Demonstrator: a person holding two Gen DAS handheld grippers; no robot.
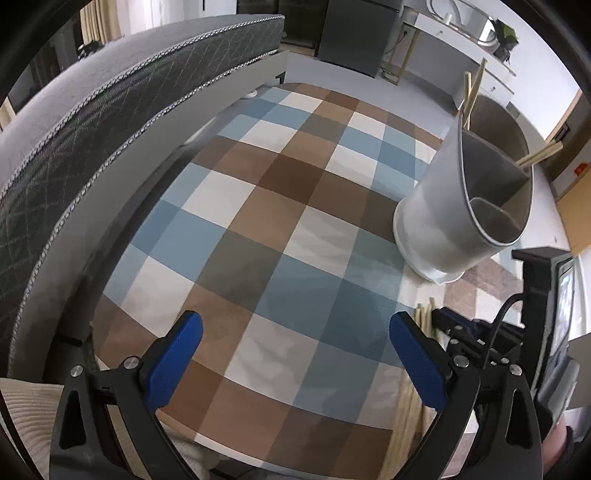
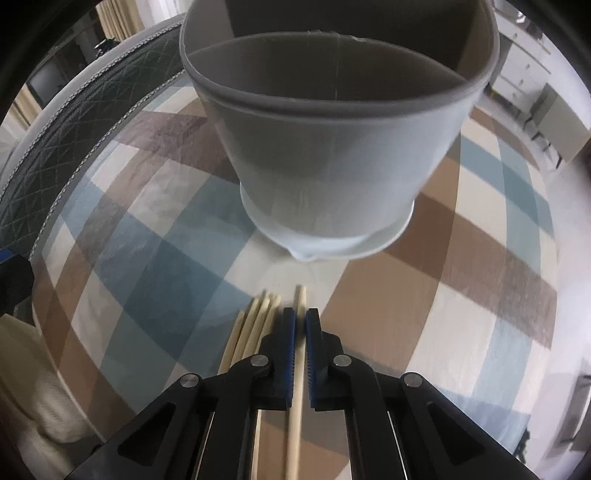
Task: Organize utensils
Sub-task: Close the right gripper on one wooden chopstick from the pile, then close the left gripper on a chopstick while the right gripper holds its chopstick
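A grey divided utensil holder stands on the checked tablecloth at the right, with a few wooden chopsticks sticking out of its far compartment. The holder fills the top of the right wrist view. My left gripper is open and empty above the cloth, left of the holder. My right gripper is shut on a wooden chopstick just in front of the holder's base. Several loose chopsticks lie on the cloth to its left; they also show in the left wrist view.
A checked tablecloth covers the table. A grey quilted mattress edge runs along the left side. White cabinets and a dark box stand beyond the table. The right gripper's body sits at the lower right.
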